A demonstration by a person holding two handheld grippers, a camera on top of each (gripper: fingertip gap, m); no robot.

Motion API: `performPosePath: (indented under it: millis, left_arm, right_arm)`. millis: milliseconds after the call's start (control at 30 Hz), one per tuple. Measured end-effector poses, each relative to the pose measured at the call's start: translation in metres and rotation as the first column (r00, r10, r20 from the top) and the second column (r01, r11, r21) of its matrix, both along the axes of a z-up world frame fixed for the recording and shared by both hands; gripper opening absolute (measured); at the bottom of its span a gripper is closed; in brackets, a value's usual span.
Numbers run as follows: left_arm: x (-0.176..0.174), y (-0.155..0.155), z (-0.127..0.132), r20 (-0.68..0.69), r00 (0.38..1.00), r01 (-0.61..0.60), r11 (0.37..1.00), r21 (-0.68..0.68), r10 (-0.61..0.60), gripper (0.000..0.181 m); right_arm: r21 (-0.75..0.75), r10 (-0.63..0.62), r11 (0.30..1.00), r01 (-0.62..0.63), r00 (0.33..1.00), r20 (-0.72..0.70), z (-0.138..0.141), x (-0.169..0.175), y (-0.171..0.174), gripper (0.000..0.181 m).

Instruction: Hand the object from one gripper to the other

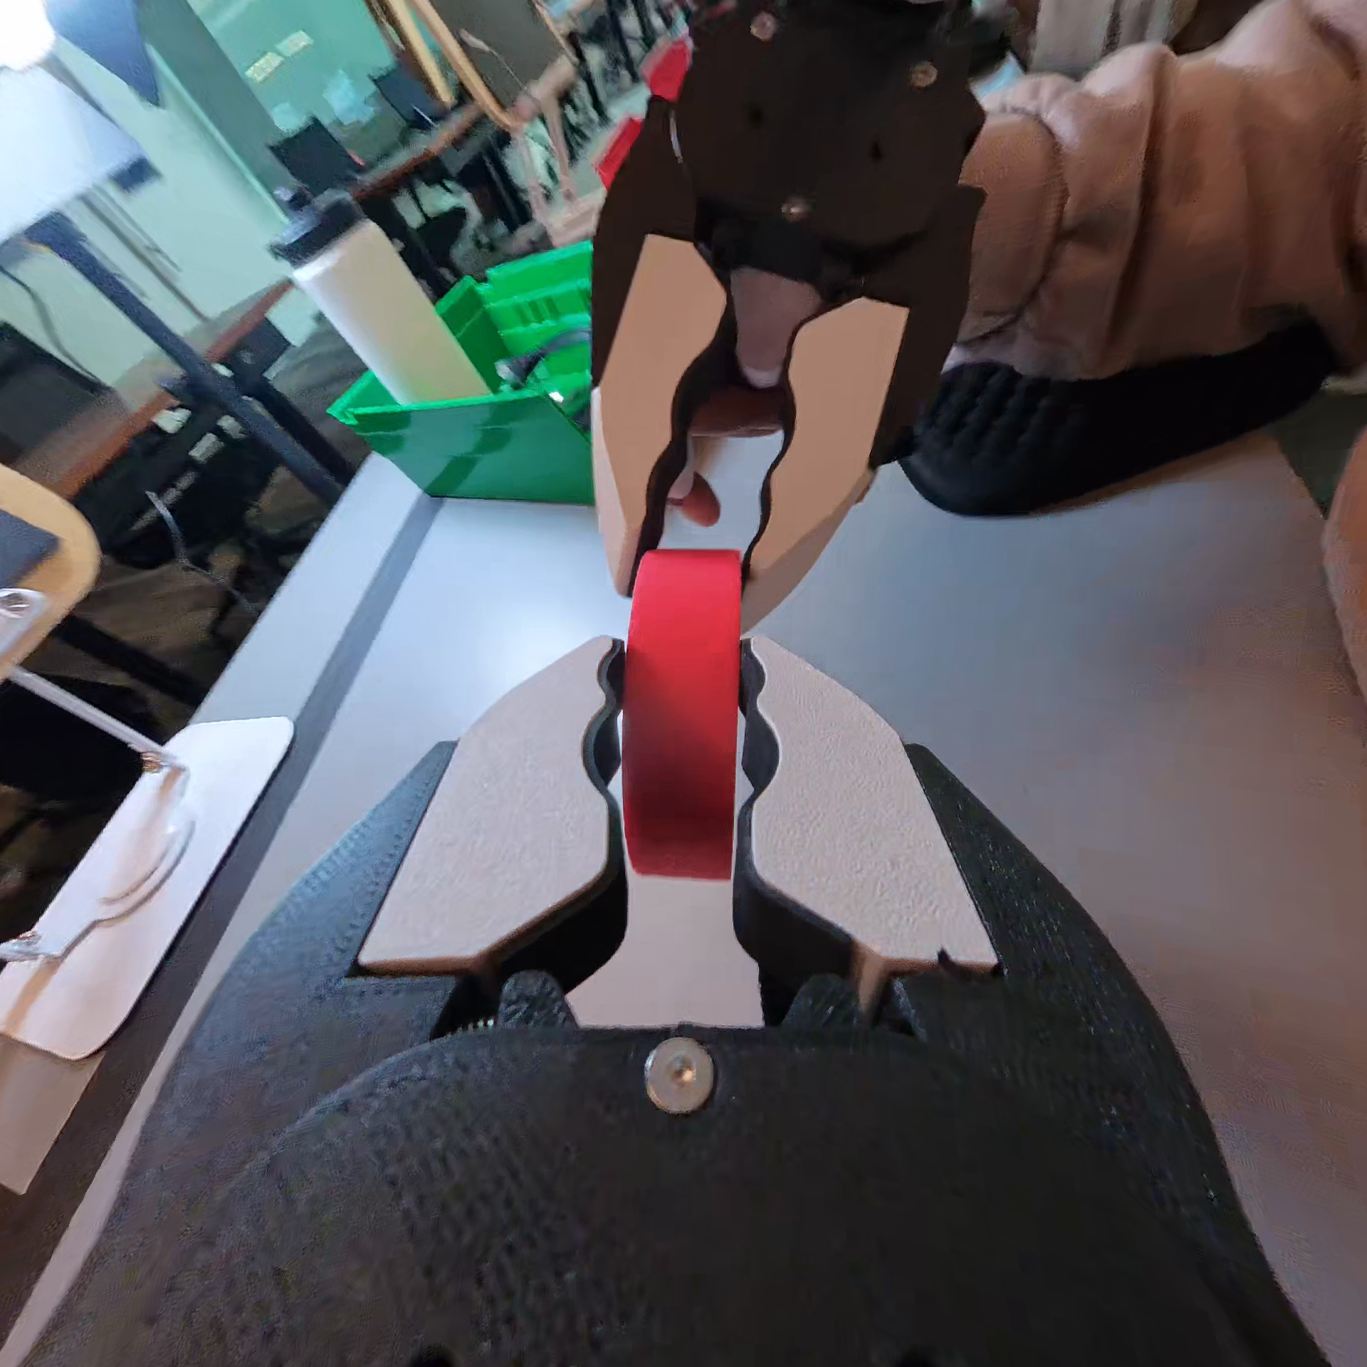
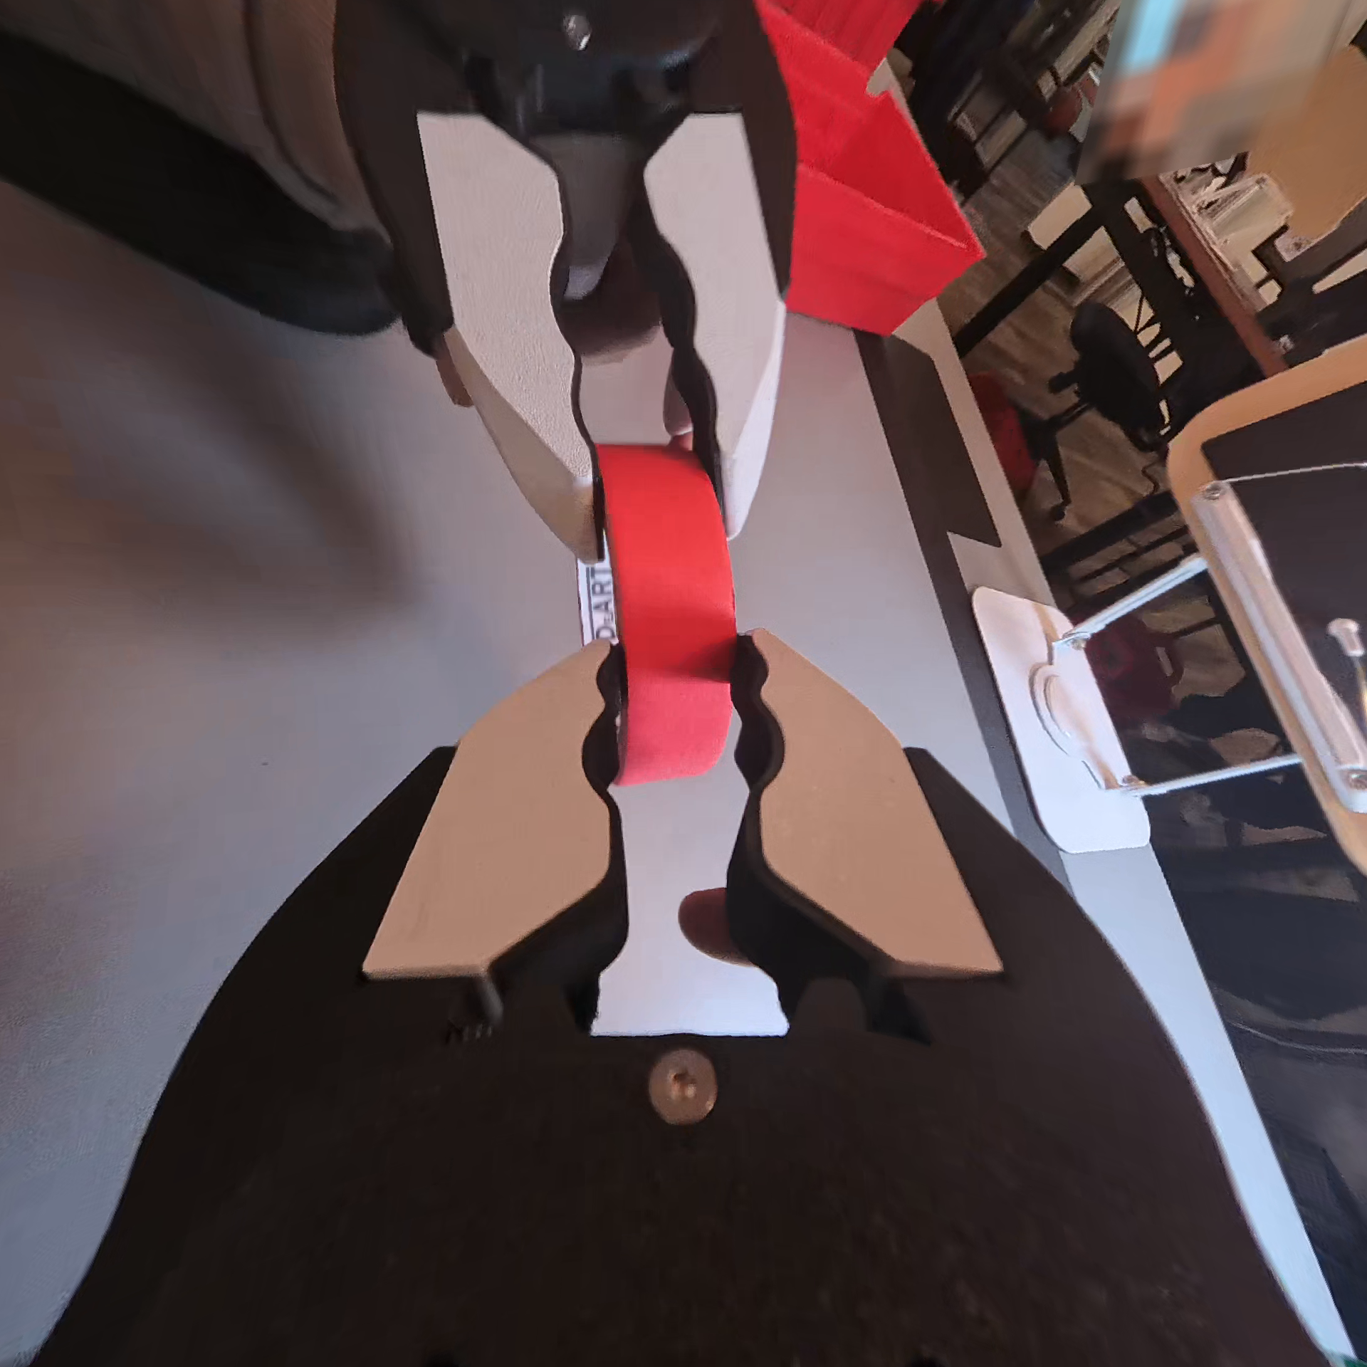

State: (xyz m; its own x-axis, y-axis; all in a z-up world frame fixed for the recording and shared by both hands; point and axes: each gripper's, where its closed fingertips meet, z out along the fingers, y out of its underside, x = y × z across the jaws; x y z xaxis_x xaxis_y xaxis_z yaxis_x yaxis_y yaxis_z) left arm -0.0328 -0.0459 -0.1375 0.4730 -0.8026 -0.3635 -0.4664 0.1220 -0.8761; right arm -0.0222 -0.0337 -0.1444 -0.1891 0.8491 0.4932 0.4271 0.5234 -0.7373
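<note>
While your left gripper [image 1: 680, 651] and right gripper [image 2: 673, 643] face each other above the grey table [image 1: 1035, 703], both pinch the red tape roll [image 1: 680, 710] between narrow fingers, near the table's left edge.

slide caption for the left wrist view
Red tape roll bridged between the left gripper and right gripper above a grey table.

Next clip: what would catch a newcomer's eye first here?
The red tape roll, dead centre, held on edge above the grey table. It is pinched from both ends at once: the left hand-held gripper from the near side and the right hand-held gripper facing it. Behind, a green bin with a white bottle stands at the table's far edge.
</note>
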Motion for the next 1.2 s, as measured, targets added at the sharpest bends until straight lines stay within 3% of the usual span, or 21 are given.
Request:
performPosePath:
  millis: [33, 100, 200, 300, 367, 433, 600, 667, 800, 1200]
  left_arm:
    - [-0.004, 0.003, 0.009, 0.052, 0.998, -0.026, 1.0, -0.004, 0.026, 0.031]
    - [-0.018, 0.009, 0.022, 0.128, 0.989, -0.059, 0.995, -0.078, 0.068, 0.052]
    - [-0.049, 0.014, 0.038, 0.255, 0.959, -0.096, 0.989, -0.113, 0.123, 0.05]
    - [-0.084, 0.015, 0.039, 0.31, 0.929, -0.166, 0.977, -0.137, 0.202, 0.05]
    - [-0.107, 0.015, 0.036, 0.343, 0.901, -0.226, 0.963, -0.145, 0.263, 0.049]
    - [-0.13, 0.014, 0.032, 0.369, 0.869, -0.292, 0.944, -0.153, 0.329, 0.049]
    - [-0.178, 0.007, 0.026, 0.377, 0.807, -0.434, 0.889, -0.146, 0.455, 0.049]
    - [-0.191, 0.003, 0.026, 0.401, 0.781, -0.459, 0.876, -0.152, 0.479, 0.048]
    - [-0.213, 0.0, 0.025, 0.435, 0.74, -0.501, 0.852, -0.153, 0.514, 0.048]
    - [-0.223, 0.0, 0.025, 0.449, 0.72, -0.519, 0.84, -0.157, 0.529, 0.048]
  right_arm:
    - [0.002, -0.022, 1.0, 0.022, 1.0, -0.003, 0.013, 0.006, 0.005, 0.028]
    - [0.113, -0.132, 0.984, 0.137, 0.99, -0.048, 0.042, 0.023, 0.034, 0.029]
    - [0.283, -0.37, 0.881, 0.381, 0.924, -0.093, 0.08, 0.07, 0.097, 0.029]
    - [0.497, -0.613, 0.633, 0.593, 0.776, -0.145, 0.108, 0.136, 0.173, 0.029]
    - [0.601, -0.73, 0.46, 0.654, 0.664, -0.163, 0.114, 0.182, 0.218, 0.028]
    - [0.64, -0.798, 0.367, 0.675, 0.582, -0.156, 0.106, 0.218, 0.254, 0.029]
    - [0.686, -0.883, 0.298, 0.664, 0.465, -0.067, 0.049, 0.263, 0.306, 0.029]
    - [0.702, -0.891, 0.282, 0.654, 0.45, -0.061, 0.033, 0.266, 0.314, 0.029]
    - [0.688, -0.892, 0.316, 0.653, 0.452, -0.02, 0.006, 0.256, 0.317, 0.029]
    - [0.69, -0.875, 0.354, 0.631, 0.485, 0.005, -0.012, 0.235, 0.319, 0.029]
